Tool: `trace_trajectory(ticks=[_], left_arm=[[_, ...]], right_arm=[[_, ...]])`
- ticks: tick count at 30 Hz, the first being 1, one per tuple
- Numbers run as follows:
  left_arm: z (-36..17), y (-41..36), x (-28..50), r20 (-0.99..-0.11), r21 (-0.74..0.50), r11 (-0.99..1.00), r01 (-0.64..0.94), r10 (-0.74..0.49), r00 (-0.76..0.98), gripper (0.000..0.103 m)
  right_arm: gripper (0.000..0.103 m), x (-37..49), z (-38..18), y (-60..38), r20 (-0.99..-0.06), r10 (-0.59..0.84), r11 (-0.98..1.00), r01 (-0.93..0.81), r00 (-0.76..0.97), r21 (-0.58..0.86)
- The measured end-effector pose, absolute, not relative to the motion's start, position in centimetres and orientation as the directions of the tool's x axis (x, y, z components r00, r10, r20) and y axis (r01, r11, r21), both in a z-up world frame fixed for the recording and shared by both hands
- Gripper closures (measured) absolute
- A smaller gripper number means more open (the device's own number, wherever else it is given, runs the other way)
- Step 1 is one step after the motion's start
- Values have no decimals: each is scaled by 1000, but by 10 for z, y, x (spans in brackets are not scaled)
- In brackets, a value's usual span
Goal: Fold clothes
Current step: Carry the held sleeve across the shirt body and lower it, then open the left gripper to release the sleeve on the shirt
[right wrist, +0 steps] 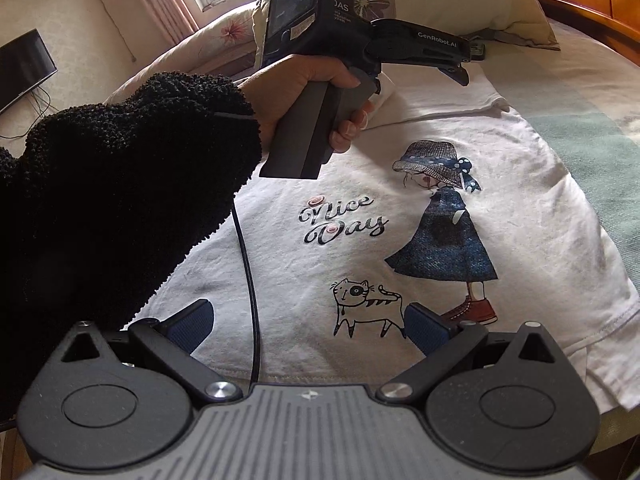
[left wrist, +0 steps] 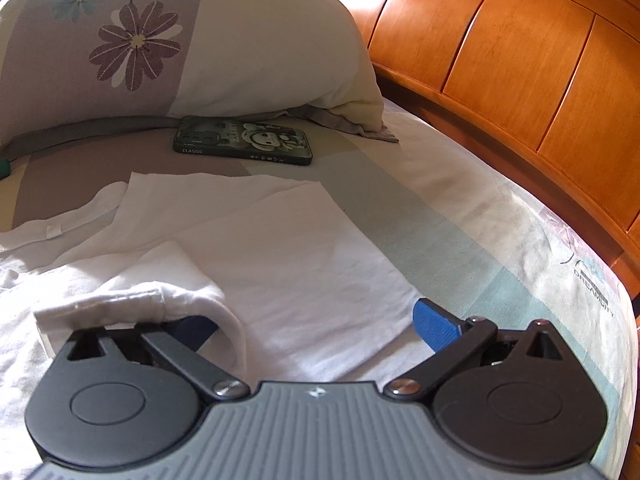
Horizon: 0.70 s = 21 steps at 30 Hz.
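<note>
A white T-shirt [right wrist: 400,240] with a "Nice Day" print, a girl and a cat lies flat on the bed. In the left wrist view its sleeve [left wrist: 132,292] is draped over my left finger [left wrist: 196,328], with white shirt cloth [left wrist: 280,248] spread ahead. My left gripper [left wrist: 316,324] is open, low over the shirt's upper part. It also shows in the right wrist view [right wrist: 456,68], held by a hand in a black sleeve. My right gripper [right wrist: 308,320] is open and empty above the shirt's hem.
A floral pillow [left wrist: 160,40] and a phone in a green case [left wrist: 244,140] lie beyond the shirt. An orange wooden headboard [left wrist: 520,60] runs along the right. A cable [right wrist: 248,280] hangs over the shirt. A dark screen [right wrist: 24,64] stands far left.
</note>
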<state>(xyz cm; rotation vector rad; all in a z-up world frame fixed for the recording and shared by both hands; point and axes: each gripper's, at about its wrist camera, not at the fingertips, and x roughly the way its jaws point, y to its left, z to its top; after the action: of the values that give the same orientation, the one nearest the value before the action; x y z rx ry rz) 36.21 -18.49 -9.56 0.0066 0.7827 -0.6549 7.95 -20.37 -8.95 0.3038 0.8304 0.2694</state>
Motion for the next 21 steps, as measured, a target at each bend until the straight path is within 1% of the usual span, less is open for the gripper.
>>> trace_trajectory(ticks=[4, 7, 10, 13, 16, 19, 21], left_arm=[[-95, -170, 359, -652, -282, 792, 541, -572, 498, 1], [-94, -146, 359, -622, -385, 772, 506, -622, 475, 1], [-96, -119, 365, -589, -490, 762, 424, -648, 482, 1], [-98, -98, 376, -562, -534, 783, 318, -610, 558, 1], [-100, -92, 390, -531, -614, 748, 252, -628, 569, 1], [-93, -106, 396, -493, -629, 722, 287, -657, 570, 1], [-87, -122, 398, -463, -637, 691, 343, -698, 547, 1]], right_arm=[[0, 78, -91, -209, -683, 335, 926, -91, 648, 367], [0, 77, -93, -214, -684, 327, 924, -71, 652, 375], [0, 77, -94, -218, -676, 322, 922, -55, 663, 384], [0, 78, -95, -220, -670, 329, 915, -50, 665, 400], [0, 76, -96, -220, -670, 332, 916, -57, 664, 397], [0, 75, -96, -220, -672, 322, 922, -59, 667, 383], [0, 76, -96, -222, -675, 311, 925, -51, 669, 376]])
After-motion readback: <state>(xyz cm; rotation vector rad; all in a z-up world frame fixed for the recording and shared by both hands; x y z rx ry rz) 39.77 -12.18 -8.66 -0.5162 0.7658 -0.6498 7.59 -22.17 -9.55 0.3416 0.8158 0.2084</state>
